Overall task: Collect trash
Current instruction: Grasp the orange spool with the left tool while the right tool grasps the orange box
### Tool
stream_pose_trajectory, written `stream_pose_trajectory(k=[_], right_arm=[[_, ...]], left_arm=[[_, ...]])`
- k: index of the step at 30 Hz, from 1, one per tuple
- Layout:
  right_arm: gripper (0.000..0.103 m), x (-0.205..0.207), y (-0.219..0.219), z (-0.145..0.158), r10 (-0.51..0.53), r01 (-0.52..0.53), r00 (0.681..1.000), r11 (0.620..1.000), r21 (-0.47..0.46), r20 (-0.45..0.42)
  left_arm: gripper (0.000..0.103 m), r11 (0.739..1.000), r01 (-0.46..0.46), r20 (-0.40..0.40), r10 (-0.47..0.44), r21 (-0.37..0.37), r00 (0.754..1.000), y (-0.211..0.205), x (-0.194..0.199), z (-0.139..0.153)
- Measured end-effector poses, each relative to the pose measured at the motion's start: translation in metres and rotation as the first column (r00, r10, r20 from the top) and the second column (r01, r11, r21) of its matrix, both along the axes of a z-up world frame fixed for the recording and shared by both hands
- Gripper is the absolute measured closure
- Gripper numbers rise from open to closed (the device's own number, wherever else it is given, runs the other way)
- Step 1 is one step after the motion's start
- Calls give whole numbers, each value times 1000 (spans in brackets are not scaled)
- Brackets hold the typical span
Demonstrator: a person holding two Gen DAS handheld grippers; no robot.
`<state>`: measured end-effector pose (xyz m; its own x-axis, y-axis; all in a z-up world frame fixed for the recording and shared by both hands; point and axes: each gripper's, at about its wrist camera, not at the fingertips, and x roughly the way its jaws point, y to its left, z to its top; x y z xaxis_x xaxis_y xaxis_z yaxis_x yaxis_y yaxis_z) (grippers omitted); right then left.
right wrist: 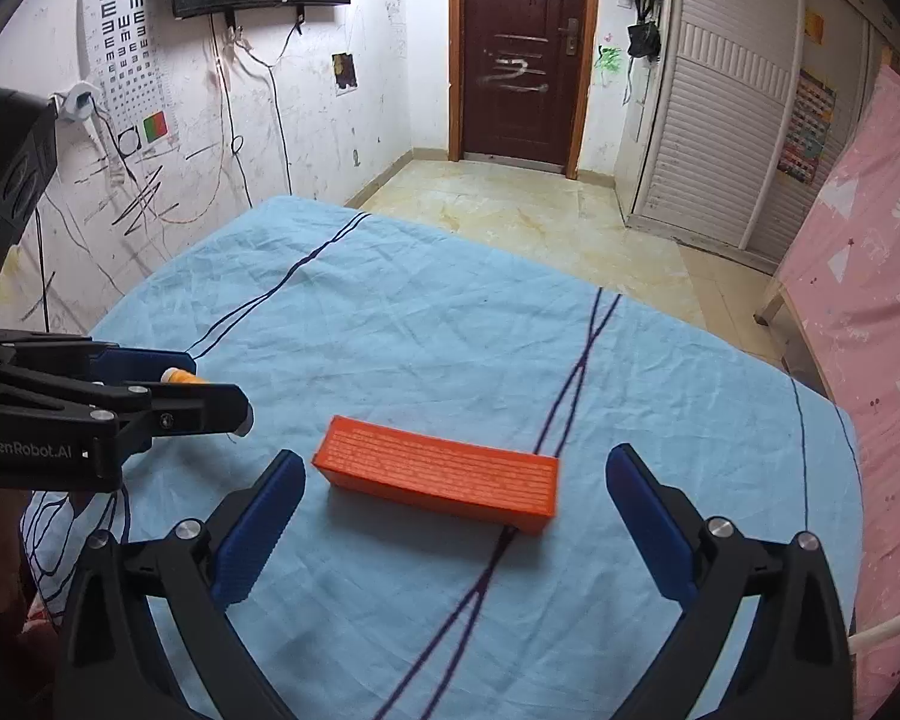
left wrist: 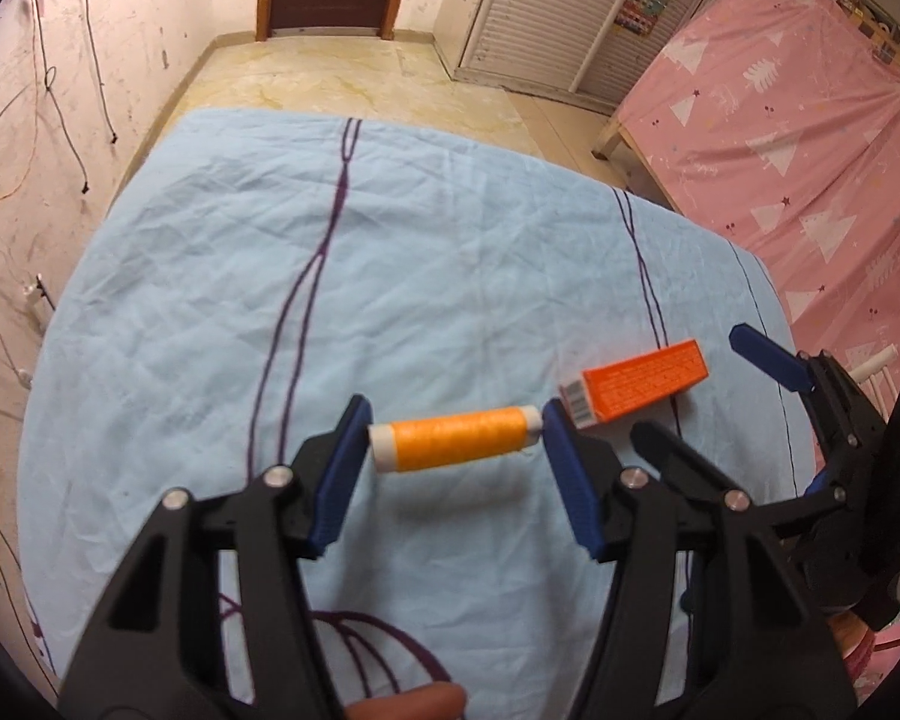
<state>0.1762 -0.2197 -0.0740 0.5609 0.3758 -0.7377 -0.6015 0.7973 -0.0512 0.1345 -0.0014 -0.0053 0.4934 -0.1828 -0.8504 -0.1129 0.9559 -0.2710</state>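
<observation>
An orange thread spool (left wrist: 457,438) with white ends is held lengthwise between the blue pads of my left gripper (left wrist: 456,420), a little above the light blue cloth (left wrist: 390,252). In the right wrist view only the spool's tip (right wrist: 180,376) shows behind the left gripper (right wrist: 210,396). An orange carton (right wrist: 441,474) lies flat on the cloth; it also shows in the left wrist view (left wrist: 636,390). My right gripper (right wrist: 456,474) is open, its fingers either side of the carton and apart from it. It shows at the right in the left wrist view (left wrist: 768,354).
The cloth covers a table with dark purple lines (right wrist: 570,372). A pink-sheeted bed (left wrist: 798,120) stands to the right. Tiled floor (right wrist: 510,222), a brown door (right wrist: 522,48) and a white wardrobe (right wrist: 720,120) lie beyond. Cables hang on the left wall (left wrist: 48,90).
</observation>
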Motion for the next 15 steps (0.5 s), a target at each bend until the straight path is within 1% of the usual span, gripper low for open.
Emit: stream_pose_trajectory(k=[9, 13, 15], right_arm=[[9, 3, 27, -13, 17, -18, 1000, 998, -66, -16], [9, 7, 34, -18, -4, 4, 1000, 995, -103, -1], [9, 9, 35, -19, -11, 11, 1000, 994, -105, 1]], left_arm=[[46, 1000, 9, -5, -9, -29, 1000, 12, -1, -6], [46, 999, 13, -8, -14, -40, 1000, 14, -1, -9], [46, 999, 14, -10, -15, -42, 1000, 14, -2, -10]])
